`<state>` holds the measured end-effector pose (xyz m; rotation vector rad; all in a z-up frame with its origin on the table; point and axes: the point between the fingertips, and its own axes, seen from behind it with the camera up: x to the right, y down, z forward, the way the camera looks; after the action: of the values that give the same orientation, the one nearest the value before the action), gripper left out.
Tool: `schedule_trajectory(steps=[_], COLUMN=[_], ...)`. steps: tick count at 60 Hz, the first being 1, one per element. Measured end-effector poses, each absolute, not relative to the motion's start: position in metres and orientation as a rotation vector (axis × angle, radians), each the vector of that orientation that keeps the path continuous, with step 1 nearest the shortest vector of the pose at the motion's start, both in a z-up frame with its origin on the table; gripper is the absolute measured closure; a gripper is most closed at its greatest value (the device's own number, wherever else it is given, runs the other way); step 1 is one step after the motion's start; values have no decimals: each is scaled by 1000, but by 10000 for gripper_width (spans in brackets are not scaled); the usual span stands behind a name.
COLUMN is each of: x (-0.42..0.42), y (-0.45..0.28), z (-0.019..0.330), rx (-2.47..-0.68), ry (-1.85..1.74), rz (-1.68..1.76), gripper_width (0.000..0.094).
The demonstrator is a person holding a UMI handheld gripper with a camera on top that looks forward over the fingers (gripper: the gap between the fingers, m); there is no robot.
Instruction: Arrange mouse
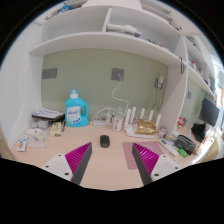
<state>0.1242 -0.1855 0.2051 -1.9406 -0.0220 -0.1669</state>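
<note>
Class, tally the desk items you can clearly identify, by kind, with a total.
Mouse: 1
Blue bottle: 1
Router: 1
Monitor: 1
Total: 4
Other clutter is too small to tell. The hand-held gripper is open, the mouse just beyond it.

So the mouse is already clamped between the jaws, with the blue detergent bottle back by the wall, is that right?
Not quite. In the gripper view the mouse is not clamped: it rests on the desk beyond the open jaws of the gripper, with neither pad touching it. The rest holds: the blue detergent bottle stands back by the wall.
</note>
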Motion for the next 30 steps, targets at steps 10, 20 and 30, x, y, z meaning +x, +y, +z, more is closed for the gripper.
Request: schedule_trajectory(steps=[10, 20, 30], x=[127, 124, 118], y=[-190, -183, -140], z=[182, 147, 107], rx=[-2039, -2149, -2225], ry=[-14, -23, -52], rz=[-161, -118, -86], gripper_width=[100, 100, 100])
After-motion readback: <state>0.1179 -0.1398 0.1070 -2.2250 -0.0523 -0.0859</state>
